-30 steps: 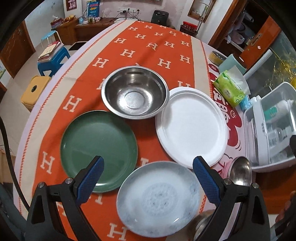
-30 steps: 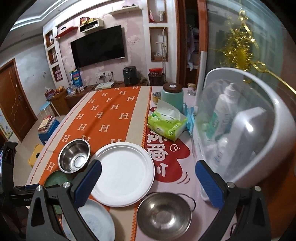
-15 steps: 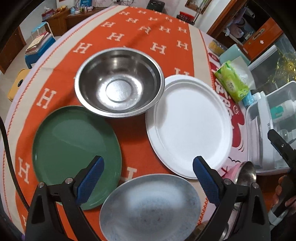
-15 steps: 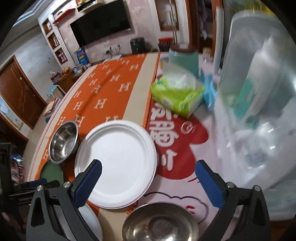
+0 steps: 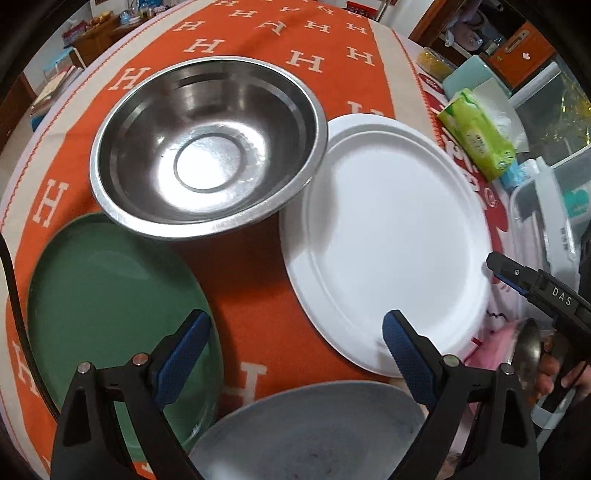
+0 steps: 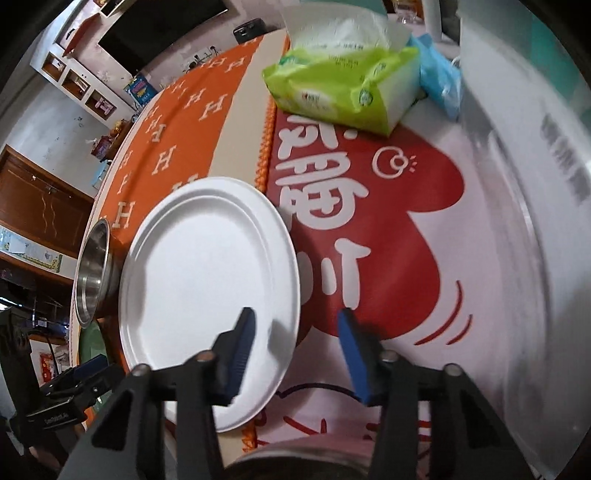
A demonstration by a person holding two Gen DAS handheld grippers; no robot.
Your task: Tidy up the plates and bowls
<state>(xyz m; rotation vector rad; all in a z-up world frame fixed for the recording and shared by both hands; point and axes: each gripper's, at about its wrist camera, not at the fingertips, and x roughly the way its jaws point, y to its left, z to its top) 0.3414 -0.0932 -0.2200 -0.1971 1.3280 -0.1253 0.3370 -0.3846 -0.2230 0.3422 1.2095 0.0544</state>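
the speckled grey ceramic plate [image 5: 306, 432] is cut off at the bottom of the left wrist view, partly behind the left tool [image 5: 295, 350], and the small steel bowl [image 5: 530, 354] at the right edge is mostly hidden behind the right tool [image 6: 295, 347] and the hand holding it. in the right wrist view the right side is just motion blur over a clear plastic bin [image 6: 524, 221], can't make out what's in it. the round white foam plate [image 6: 207, 280] sits on the surface [image 6: 388, 229] with its near right rim between the right tool's blue pads, which are partly closed but not clamped on anything, one pad over the plate and the other out over the red heart print. left tool is wide open with nothing in it, hanging over the bare orange cloth between the round green plate [image 5: 110, 295] and the white foam plate. the big stainless steel bowl [image 5: 207, 147] is farther ahead, its rim just overlapping the white plate's edge. a green tissue pack [image 6: 343, 85] lies further back. the room has a dark tv [image 6: 155, 26], white wall shelves [image 6: 77, 81] and a brown wooden door [image 6: 33, 210].
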